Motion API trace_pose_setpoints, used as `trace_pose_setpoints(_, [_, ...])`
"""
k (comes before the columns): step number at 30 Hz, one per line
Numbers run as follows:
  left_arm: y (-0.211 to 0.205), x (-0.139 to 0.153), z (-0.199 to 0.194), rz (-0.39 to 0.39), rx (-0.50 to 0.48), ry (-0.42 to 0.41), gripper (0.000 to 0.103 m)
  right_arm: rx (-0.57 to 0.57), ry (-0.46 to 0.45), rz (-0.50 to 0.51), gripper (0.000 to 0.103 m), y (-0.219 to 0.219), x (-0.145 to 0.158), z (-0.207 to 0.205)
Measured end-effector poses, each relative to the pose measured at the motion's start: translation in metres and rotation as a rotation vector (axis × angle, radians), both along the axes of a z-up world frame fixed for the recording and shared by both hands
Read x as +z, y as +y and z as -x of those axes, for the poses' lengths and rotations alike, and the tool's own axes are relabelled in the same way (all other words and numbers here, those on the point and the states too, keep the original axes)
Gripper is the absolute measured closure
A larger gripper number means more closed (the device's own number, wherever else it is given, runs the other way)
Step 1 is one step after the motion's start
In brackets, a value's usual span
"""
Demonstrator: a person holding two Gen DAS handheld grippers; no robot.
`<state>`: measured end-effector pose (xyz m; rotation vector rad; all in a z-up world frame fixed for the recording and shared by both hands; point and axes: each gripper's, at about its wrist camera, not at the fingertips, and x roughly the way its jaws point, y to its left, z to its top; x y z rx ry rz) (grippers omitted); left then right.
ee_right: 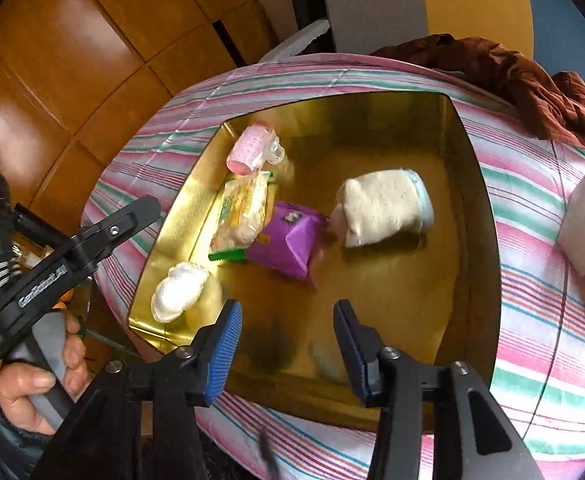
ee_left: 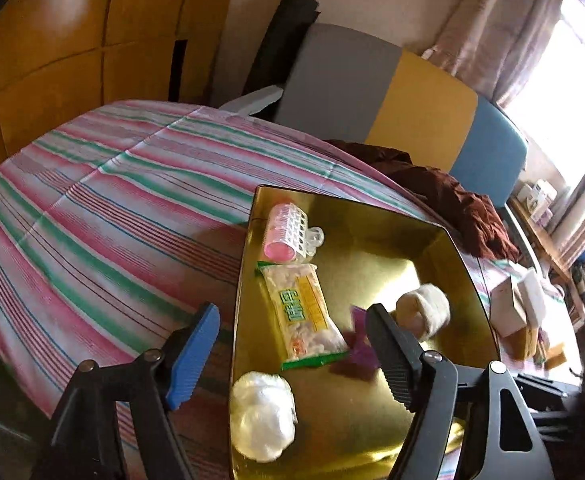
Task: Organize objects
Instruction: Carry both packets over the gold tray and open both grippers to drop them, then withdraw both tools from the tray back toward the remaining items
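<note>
A gold tray [ee_right: 472,216] sits on a table under a striped cloth [ee_left: 104,200]. From left to right inside it lie a white wad [ee_right: 178,290] at the near left corner, a pink hair roller [ee_right: 252,150] at the far left, a yellow-and-green snack packet [ee_right: 242,216] beside a purple packet [ee_right: 288,240] that it touches, and a cream rolled cloth [ee_right: 384,206] toward the middle.

The left gripper [ee_left: 292,354], in the person's hand [ee_right: 32,388], hovers at the tray's left edge, jaws wide apart and empty. The right gripper [ee_right: 288,350] hangs over the tray's near bare floor, jaws parted, nothing between them.

Both look just unloaded, so this seems the gap between placements. A white box [ee_right: 584,228] stands outside the tray on the right; fetching it or another loose item seems next, which calls for lifting clear of the tray's rim first.
</note>
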<state>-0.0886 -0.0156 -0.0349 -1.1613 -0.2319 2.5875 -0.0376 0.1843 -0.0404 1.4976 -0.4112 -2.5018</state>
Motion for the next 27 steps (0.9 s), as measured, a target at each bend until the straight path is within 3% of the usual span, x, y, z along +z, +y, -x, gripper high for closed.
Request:
trace_pose_setpoints(9, [0.015,0.012,-0.027,0.073,-0.033,0.066,0.024,-0.05,0.02,-0.042,0.048,0.007,0.002,-0.014])
trace_pose_setpoints(18, [0.034,0.025,-0.046,0.139,-0.081,0.148,0.021,-0.11,0.095,-0.127,0.048,0.017,0.017,-0.025])
trace_pose_setpoints(27, [0.058,0.029,-0.057,0.165,-0.146,0.169,0.021,-0.191,0.107,-0.135,0.048,0.05,0.021,-0.037])
